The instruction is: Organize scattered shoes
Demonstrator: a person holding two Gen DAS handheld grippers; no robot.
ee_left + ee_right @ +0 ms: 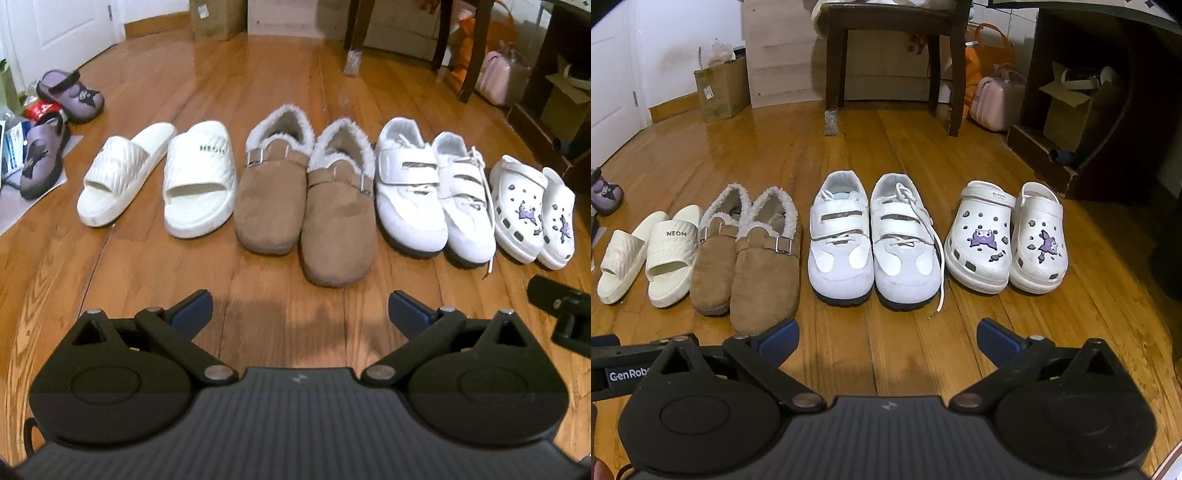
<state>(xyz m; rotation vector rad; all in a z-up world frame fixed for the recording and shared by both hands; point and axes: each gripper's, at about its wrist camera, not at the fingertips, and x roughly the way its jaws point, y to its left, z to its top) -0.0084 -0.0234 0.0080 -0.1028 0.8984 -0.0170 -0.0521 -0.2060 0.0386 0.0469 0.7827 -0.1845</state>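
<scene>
- Purple clogs (pixel 61 122) lie scattered on the floor, well left of the white slides (pixel 159 177), apart from the tidy row.
- Likely light, stiff foam; the heel strap or rim suits gripping.
- Left gripper (pixel 299 310) and right gripper (pixel 886 336): jaws apart, empty.

Eight shoes stand in a row on the wooden floor: two white slides (pixel 159 173), two brown fleece-lined clogs (pixel 306 199), two white strap sneakers (pixel 875 240) and two white clogs with purple charms (pixel 1006 236). Two purple clogs (pixel 55 125) lie off to the left, making ten shoes in five pairs. Two cardboard boxes (pixel 720 88) (pixel 1071 110) and one pink case (pixel 995 99) sit beyond.
</scene>
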